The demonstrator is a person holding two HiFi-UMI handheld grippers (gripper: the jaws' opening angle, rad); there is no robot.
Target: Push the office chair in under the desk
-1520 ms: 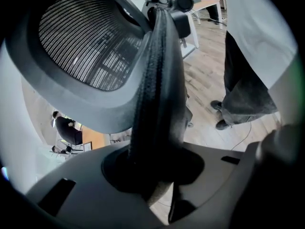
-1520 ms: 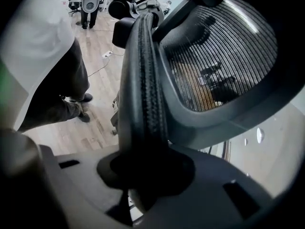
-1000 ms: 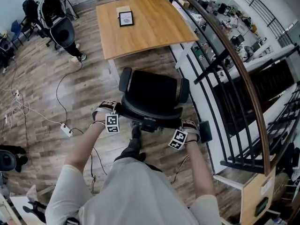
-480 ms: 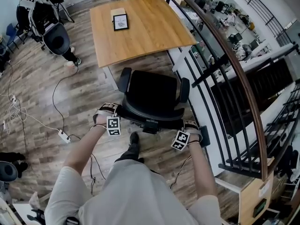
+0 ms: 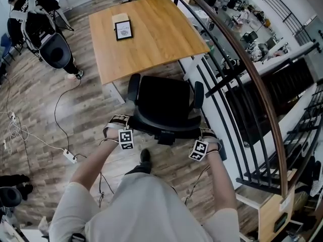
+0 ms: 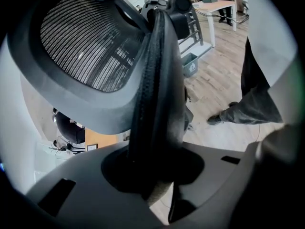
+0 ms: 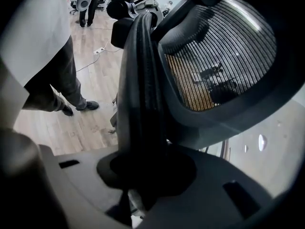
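Black padded edge of the office chair's (image 5: 164,105) backrest sits pinched in both claws. The left gripper (image 5: 121,125) clamps its left end and the right gripper (image 5: 206,135) its right end, jaws narrowed onto the rim. Ahead of the claws lies the seat between two armrests. Just beyond it is the near edge of the wooden desk (image 5: 151,39), with the seat not yet under it. A black railing (image 5: 237,64) runs to the right of the right claw.

Head view steeply overhead; gripper views hard against chair (image 5: 166,105) (shared).
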